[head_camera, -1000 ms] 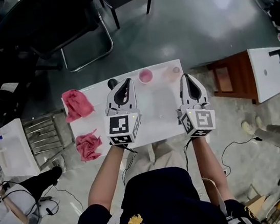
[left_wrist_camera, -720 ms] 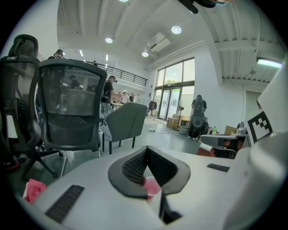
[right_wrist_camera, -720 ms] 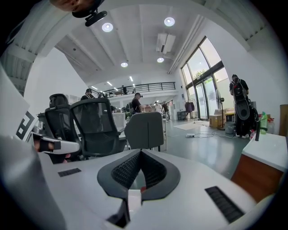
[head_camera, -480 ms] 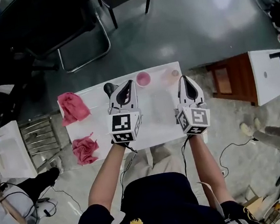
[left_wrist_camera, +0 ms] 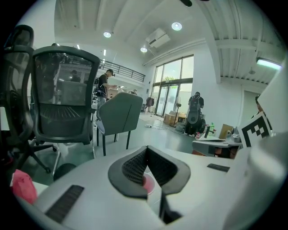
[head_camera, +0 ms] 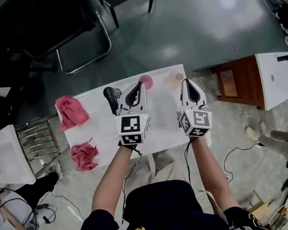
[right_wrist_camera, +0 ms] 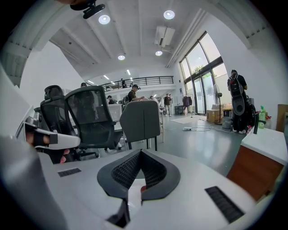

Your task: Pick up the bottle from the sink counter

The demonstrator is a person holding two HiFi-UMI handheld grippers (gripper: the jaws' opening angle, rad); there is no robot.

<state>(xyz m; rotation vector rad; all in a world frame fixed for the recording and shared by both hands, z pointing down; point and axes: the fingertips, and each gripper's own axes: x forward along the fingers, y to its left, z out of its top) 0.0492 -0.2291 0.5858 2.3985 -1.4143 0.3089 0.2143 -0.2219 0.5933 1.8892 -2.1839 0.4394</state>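
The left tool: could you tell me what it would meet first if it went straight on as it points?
Probably the small pink cup on the white table, just beyond the left tool; depth is unclear, so the tabletop might come first.

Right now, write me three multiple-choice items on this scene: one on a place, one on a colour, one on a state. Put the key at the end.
1. Where do the pink cloths lie?
A. On the floor under the chair
B. On the left end of the table
C. On the brown cabinet

2. What colour is the table top?
A. Black
B. Brown
C. White

3. How do the jaws of the right gripper stand?
A. Shut, with nothing between them
B. Wide apart
C. Closed on a cloth

Key:
1 B, since the head view shows both cloths on the table's left end, one behind the other.
2 C, since the bare top shows white in every view.
3 A, since the right gripper view shows the tips meeting, with no object between them.
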